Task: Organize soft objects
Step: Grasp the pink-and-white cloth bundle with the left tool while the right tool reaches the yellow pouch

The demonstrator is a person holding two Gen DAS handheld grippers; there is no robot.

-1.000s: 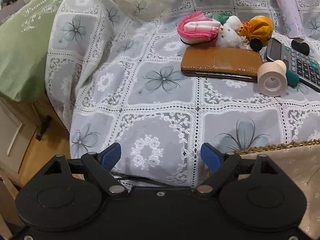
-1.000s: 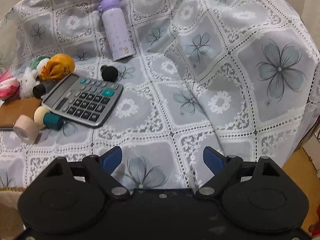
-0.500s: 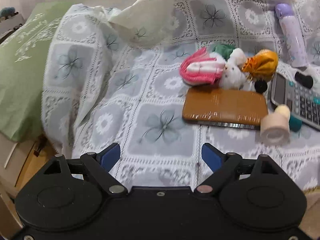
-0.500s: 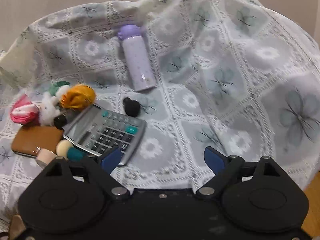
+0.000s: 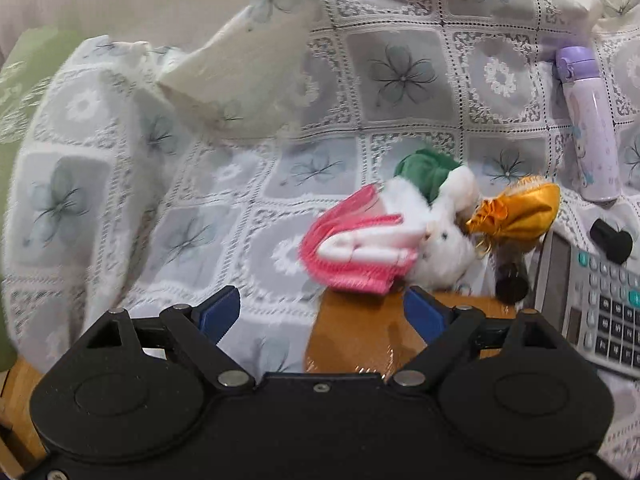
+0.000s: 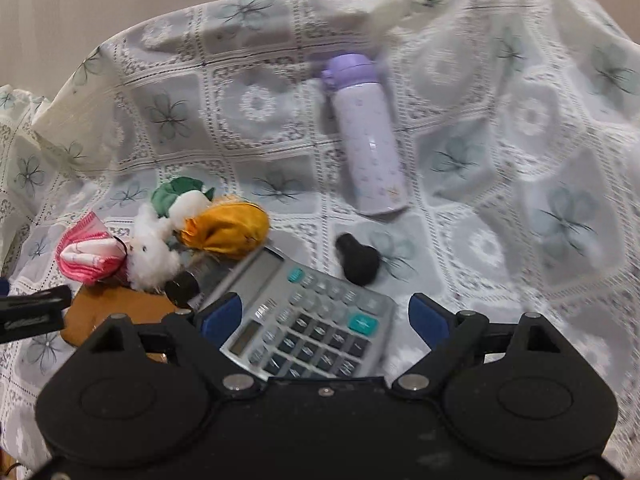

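Now both claws gape empty; left gripper jaws have just been opening; we center over pink cloth, descend, pinch only fabric.

The light in my room is soft and even, with only small dark shadows under things like the purple bottle. Both my pictures look smeary, most of all toward 9 o'clock and 3 o'clock. The flowery cloth bends round near the edges.
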